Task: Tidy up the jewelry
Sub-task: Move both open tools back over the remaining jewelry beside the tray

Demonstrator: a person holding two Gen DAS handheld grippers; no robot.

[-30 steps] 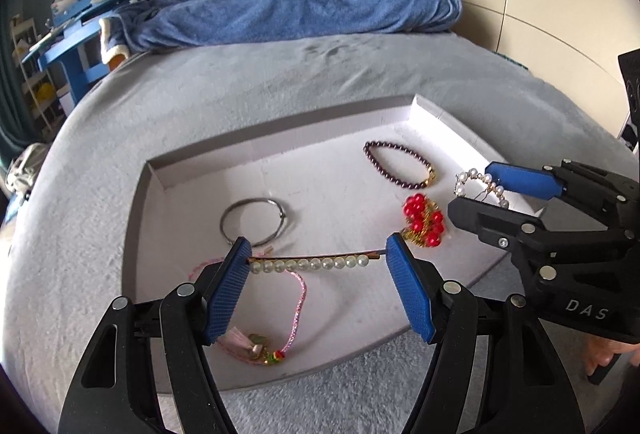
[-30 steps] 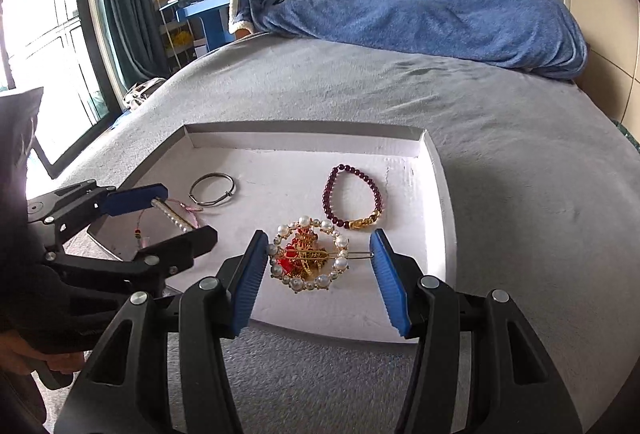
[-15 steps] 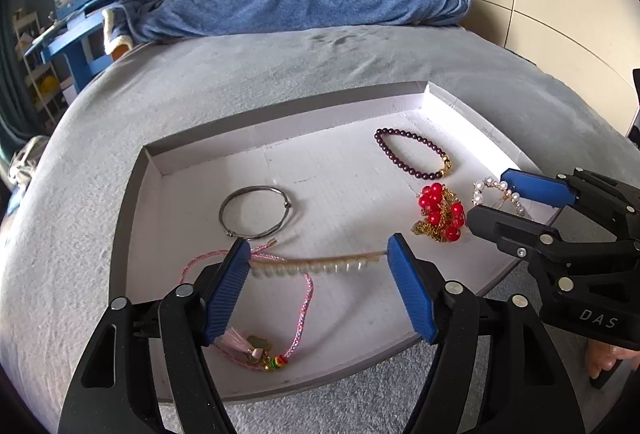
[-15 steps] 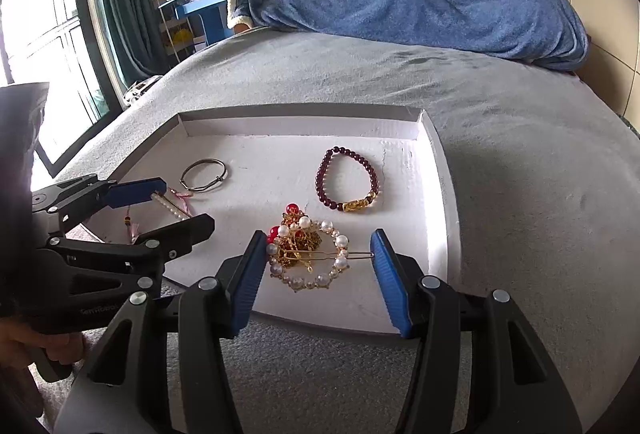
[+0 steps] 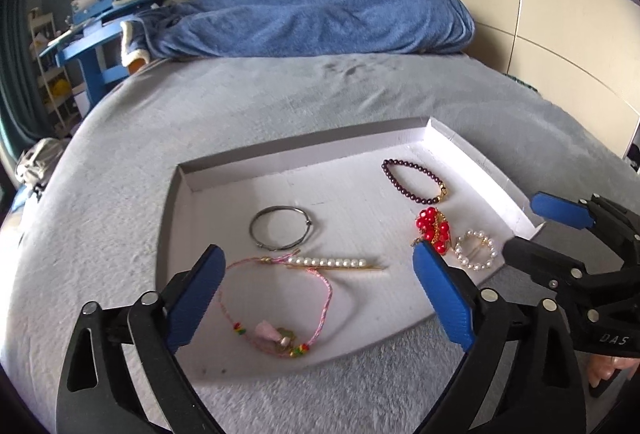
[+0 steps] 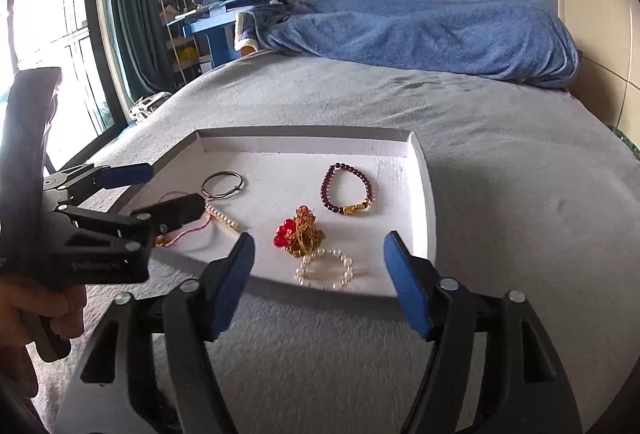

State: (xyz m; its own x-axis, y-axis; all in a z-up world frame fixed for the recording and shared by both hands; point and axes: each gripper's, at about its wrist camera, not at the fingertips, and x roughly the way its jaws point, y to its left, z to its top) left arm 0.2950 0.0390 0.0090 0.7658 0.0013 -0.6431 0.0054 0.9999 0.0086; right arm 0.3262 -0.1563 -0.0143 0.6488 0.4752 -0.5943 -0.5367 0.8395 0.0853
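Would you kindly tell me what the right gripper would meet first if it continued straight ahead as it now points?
Probably the round pearl-bead hair clip lying near the white tray's front edge; the right gripper, jaws opening and empty, frames it, though depth is uncertain.

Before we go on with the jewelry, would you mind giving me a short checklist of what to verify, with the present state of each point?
1. Left gripper free of load: ok; jaws opening, the pearl hair clip lies loose in the tray.
2. Right gripper free of load: ok; jaws opening, the pearl ring brooch lies flat by the near wall.
3. All pieces inside the white tray: ok.
4. Pieces kept apart: not ok; the clip's end overlaps the pink cord bracelet, and the brooch sits against the red bead cluster.
5. Silver bangle and dark bead bracelet each lying alone: ok.
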